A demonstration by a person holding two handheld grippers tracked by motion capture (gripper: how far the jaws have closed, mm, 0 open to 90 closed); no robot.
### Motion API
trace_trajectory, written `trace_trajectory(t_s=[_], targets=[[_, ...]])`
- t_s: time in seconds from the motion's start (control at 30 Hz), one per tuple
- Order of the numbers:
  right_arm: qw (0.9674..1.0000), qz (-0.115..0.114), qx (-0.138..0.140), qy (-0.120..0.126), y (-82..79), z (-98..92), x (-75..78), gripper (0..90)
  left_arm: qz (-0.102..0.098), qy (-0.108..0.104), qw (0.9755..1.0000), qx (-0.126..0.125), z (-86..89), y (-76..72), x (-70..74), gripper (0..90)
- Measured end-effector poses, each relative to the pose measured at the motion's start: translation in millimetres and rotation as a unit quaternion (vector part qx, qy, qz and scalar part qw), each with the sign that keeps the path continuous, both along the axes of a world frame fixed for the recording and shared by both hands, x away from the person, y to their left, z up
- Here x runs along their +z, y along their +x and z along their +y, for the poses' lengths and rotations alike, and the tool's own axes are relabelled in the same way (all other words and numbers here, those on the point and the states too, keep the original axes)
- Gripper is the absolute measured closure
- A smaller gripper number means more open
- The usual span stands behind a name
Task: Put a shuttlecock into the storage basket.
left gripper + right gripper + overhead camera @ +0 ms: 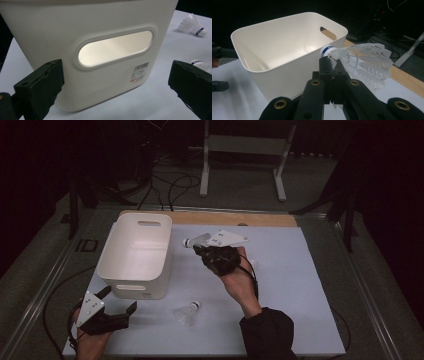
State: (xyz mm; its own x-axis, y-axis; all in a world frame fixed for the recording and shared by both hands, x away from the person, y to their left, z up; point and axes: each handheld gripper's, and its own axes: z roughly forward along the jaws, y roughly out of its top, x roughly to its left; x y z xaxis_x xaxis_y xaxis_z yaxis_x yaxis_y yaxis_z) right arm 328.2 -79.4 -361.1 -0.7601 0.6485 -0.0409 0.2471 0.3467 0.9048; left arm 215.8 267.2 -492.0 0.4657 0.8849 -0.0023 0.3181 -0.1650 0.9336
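Right now the right gripper (331,60) is clamped on a shuttlecock (362,62), pinching the skirt close behind the cork, just beside the bin (287,50) rim. Left gripper (117,301) sits wide open and holds nothing, near the bin's front wall. Shuttlecock looks very light; the thin skirt likely crushes easily, so grip near the cork. Second shuttlecock (187,312) lies on the table (295,285).

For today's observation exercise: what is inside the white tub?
The white tub looks bare inside: floor and far walls show nothing in the right gripper view. The near wall hides a strip of floor. The right gripper holds a shuttlecock beside the rim, outside.
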Motion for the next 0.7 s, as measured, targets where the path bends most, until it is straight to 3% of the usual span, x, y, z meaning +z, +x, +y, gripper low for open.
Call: trace_trajectory(t_s=[0.7], targets=[[1.0, -0.002, 0.01, -0.002, 2.3, 11.5, 2.4, 89.1, -0.001, -0.002, 1.0, 0.0, -0.4, 0.0, -0.2, 1.1]])
